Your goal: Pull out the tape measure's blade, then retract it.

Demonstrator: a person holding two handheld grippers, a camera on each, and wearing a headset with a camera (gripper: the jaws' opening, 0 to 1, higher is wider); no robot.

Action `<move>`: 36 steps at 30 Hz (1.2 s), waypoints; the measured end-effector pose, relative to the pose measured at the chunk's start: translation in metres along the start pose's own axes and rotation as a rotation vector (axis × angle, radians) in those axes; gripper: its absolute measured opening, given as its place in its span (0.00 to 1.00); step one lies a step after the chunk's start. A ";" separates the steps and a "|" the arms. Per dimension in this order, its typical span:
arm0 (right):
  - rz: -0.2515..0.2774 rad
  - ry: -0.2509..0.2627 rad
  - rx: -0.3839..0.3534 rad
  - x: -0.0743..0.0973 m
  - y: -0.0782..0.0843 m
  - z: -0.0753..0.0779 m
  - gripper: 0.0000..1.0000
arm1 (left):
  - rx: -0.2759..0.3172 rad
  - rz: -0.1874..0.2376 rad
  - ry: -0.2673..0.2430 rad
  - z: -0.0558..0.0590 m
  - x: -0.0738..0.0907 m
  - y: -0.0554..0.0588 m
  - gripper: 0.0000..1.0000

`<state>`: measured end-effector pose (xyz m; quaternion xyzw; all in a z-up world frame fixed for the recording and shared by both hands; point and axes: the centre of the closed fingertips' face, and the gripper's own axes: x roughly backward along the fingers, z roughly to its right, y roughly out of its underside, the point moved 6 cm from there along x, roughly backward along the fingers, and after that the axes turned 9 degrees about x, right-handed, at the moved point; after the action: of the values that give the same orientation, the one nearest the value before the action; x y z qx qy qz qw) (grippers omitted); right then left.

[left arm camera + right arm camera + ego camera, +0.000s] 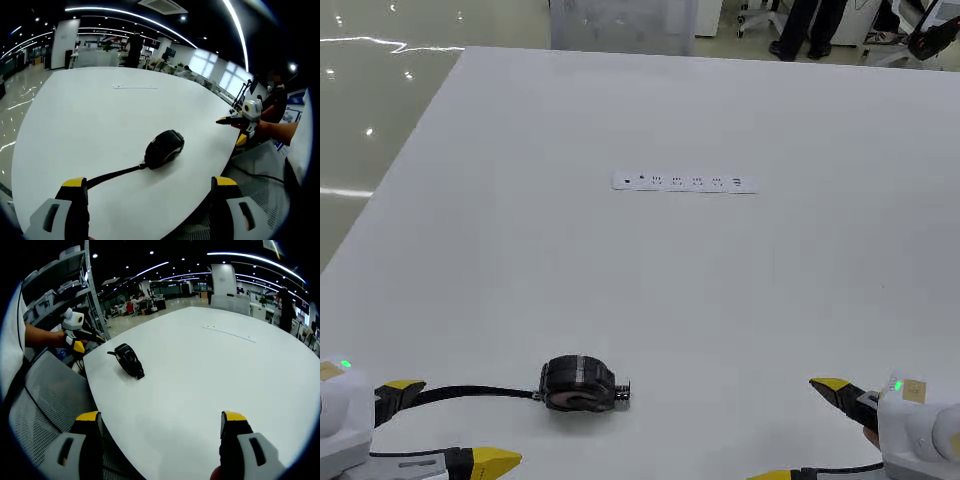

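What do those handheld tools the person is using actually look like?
The left gripper and right gripper match. Each has a white boxy body with a small green light on top and two black jaws ending in yellow tips. The person wears a white short sleeve.

Table [720, 290]: is showing a smooth, matt white top.
Tape measure [578, 384]: is looking like dark plastic, faintly glossy.
Floor [370, 110]: is gleaming, mirroring lights.
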<state>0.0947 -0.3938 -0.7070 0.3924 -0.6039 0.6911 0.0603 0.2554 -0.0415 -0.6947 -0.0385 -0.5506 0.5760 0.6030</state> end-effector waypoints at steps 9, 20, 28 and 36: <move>-0.003 -0.003 0.004 0.000 0.000 0.000 1.00 | 0.005 -0.004 0.005 0.001 0.000 0.001 0.99; -0.004 -0.001 0.002 0.000 -0.001 0.001 1.00 | 0.008 -0.008 0.014 0.001 -0.001 0.002 0.99; -0.004 0.002 0.000 0.000 0.000 0.001 1.00 | 0.006 -0.009 0.015 0.002 -0.002 0.002 0.99; -0.005 0.001 -0.002 0.001 0.001 0.000 1.00 | 0.008 -0.012 0.018 0.003 -0.002 0.002 0.99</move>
<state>0.0938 -0.3942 -0.7069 0.3935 -0.6035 0.6907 0.0628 0.2524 -0.0439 -0.6966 -0.0379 -0.5431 0.5744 0.6113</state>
